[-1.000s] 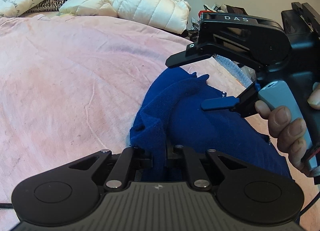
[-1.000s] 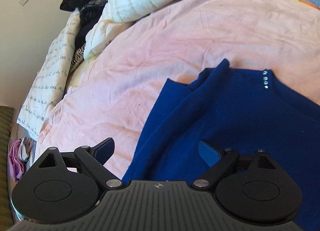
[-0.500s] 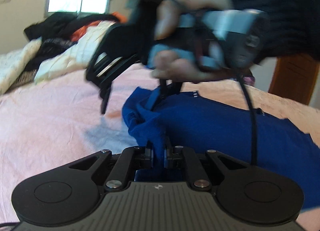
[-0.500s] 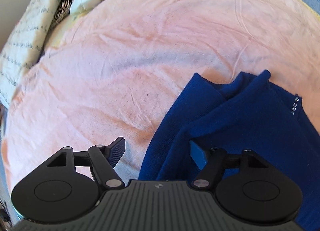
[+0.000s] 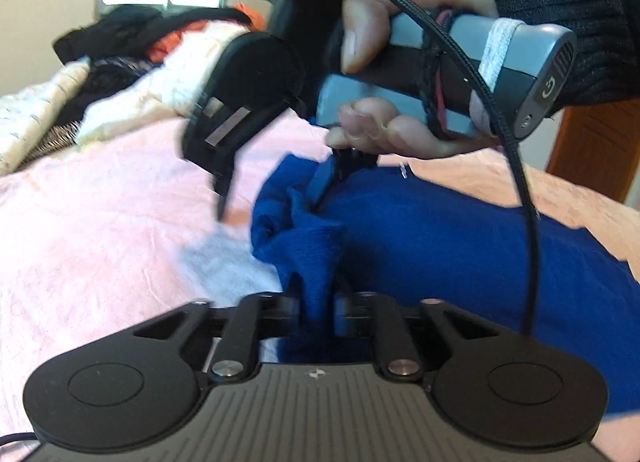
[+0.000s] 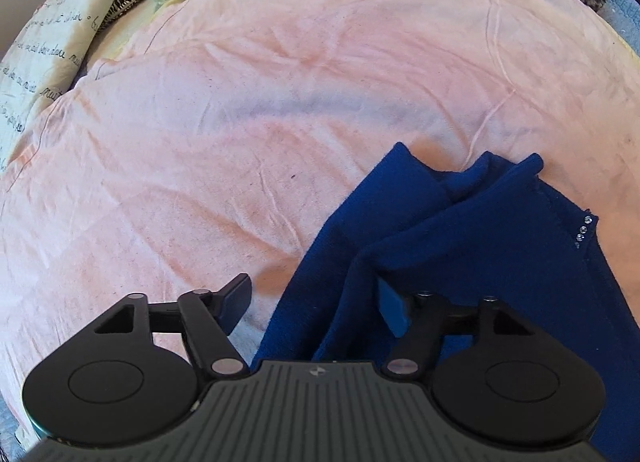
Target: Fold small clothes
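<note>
We judged the soft, limp blue sweater on the bed best pinched at its bunched edge, which hung between our left gripper's just-loosened narrow fingers, while our right gripper's fingers straddled it wide.

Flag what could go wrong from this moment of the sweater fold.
1. The left gripper has just been opening with a bunched fold of the blue sweater between its fingers; the fold may slip out.
2. The right gripper stands open astride the sweater's edge, one finger over the pink sheet; closing might pinch sheet too.
</note>
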`<state>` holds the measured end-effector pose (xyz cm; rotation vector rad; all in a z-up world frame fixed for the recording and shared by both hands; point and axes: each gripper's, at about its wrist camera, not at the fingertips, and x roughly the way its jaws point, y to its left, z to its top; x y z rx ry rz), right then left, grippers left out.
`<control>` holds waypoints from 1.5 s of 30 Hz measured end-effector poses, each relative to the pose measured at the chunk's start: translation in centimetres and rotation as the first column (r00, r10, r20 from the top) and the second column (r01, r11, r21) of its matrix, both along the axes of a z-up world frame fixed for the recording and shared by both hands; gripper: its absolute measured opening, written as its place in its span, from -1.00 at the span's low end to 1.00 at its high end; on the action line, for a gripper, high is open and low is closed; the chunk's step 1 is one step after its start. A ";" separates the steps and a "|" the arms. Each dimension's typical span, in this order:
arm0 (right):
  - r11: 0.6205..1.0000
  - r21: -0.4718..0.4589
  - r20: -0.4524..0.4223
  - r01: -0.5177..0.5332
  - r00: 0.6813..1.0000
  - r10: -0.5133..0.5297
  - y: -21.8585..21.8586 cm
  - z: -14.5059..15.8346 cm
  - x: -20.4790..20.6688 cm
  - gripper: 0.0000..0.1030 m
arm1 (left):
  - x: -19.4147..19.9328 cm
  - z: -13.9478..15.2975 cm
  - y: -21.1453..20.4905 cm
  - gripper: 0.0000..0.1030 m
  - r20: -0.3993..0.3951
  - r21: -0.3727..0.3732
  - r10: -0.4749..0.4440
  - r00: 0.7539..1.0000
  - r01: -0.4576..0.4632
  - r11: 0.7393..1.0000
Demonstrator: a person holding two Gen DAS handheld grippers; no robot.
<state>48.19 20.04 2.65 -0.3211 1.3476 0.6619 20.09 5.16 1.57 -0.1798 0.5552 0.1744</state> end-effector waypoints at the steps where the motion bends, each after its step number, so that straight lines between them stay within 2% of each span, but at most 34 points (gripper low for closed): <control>1: 1.000 0.006 0.000 -0.011 1.000 0.011 0.1 -0.1 -0.2 0.65 | 0.1 0.0 0.5 0.22 -0.016 -0.018 0.015 1.000 -0.016 1.000; 2: 1.000 0.006 0.005 -0.022 1.000 0.022 0.4 -0.2 -0.5 0.69 | 0.1 -0.1 1.2 0.51 -0.022 -0.044 0.047 0.999 -0.048 0.998; 4: 0.999 0.002 0.010 -0.040 0.999 0.040 0.8 -0.3 -1.0 0.72 | 0.2 -0.1 2.4 0.48 -0.014 -0.083 0.075 0.997 -0.076 0.994; 6: 0.999 -0.003 0.011 -0.046 0.999 0.046 1.1 -0.4 -1.1 0.76 | 0.9 0.1 3.1 0.46 -0.013 -0.076 0.082 0.997 -0.083 0.994; 7: 0.999 -0.003 0.008 -0.048 0.999 0.048 1.1 -0.4 -1.1 0.77 | 1.3 0.2 3.5 0.22 -0.008 -0.083 0.086 0.996 -0.086 0.993; 8: 0.999 0.001 0.003 -0.046 0.999 0.046 1.3 -0.5 -1.0 0.77 | 1.8 0.4 4.1 -0.22 -0.012 -0.106 0.085 0.996 -0.086 0.991; 11: 0.999 0.031 -0.026 -0.025 0.999 0.026 0.8 -0.4 -0.4 0.77 | 2.5 -0.1 6.0 -0.80 -0.036 -0.228 0.109 0.993 -0.114 0.967; 13: 0.998 0.059 -0.053 0.003 0.999 0.001 0.4 -0.3 0.1 0.76 | 2.1 -0.4 6.5 -0.80 -0.023 -0.244 0.150 0.988 -0.151 0.958; 15: 0.996 0.087 -0.083 0.034 0.996 -0.027 -0.2 -0.2 0.8 0.75 | 1.3 -0.6 6.0 -0.86 0.018 -0.207 0.178 0.984 -0.170 0.963; 18: 0.991 0.106 -0.118 0.076 0.991 -0.063 -1.0 0.0 1.7 0.69 | 0.2 0.0 3.7 -0.90 0.127 -0.072 0.150 0.981 -0.142 0.987; 20: 0.991 0.104 -0.129 0.087 0.989 -0.073 -1.3 0.0 2.0 0.58 | 0.3 0.3 1.6 -0.91 0.149 0.046 0.084 0.985 -0.092 0.995; 22: 0.992 0.087 -0.129 0.093 0.988 -0.081 -1.3 0.0 2.4 0.34 | 0.2 0.4 0.4 -0.91 0.159 0.109 0.044 0.986 -0.062 0.992; 23: 0.993 0.074 -0.125 0.094 0.989 -0.084 -1.1 0.0 2.5 0.30 | 0.2 0.4 0.1 -0.91 0.160 0.121 0.036 0.986 -0.056 0.991; 25: 0.995 0.047 -0.118 0.091 0.989 -0.085 -0.8 0.0 2.7 0.12 | 0.1 0.3 0.2 -0.91 0.161 0.118 0.038 0.986 -0.058 0.991; 32: 0.998 -0.048 -0.047 0.032 0.998 -0.035 0.3 -0.2 2.3 -0.09 | -0.2 0.2 0.0 -0.91 0.162 0.125 0.028 0.986 -0.049 0.991; 33: 0.998 -0.065 -0.027 0.017 0.999 -0.019 0.4 -0.3 2.1 -0.22 | -0.1 0.2 0.2 -0.91 0.160 0.124 0.029 0.987 -0.049 0.991; 35: 0.996 -0.091 0.000 -0.012 1.000 0.012 0.5 -0.3 1.7 -0.34 | 0.0 0.3 0.2 -0.91 0.159 0.126 0.027 0.987 -0.047 0.991; 36: 0.995 -0.095 0.005 -0.022 1.000 0.023 0.5 -0.2 1.5 -0.54 | 0.0 0.3 0.2 -0.91 0.157 0.129 0.024 0.987 -0.045 0.991; 40: 0.997 -0.075 0.036 -0.033 0.999 0.036 -0.2 0.2 1.1 -0.72 | 0.1 0.6 0.0 -0.91 0.122 0.132 0.006 0.993 -0.022 0.991; 45: 1.000 0.016 0.053 -0.011 0.999 0.010 -2.4 1.6 0.7 -0.73 | 0.0 1.7 0.2 -0.91 0.084 0.076 0.007 0.996 -0.013 0.997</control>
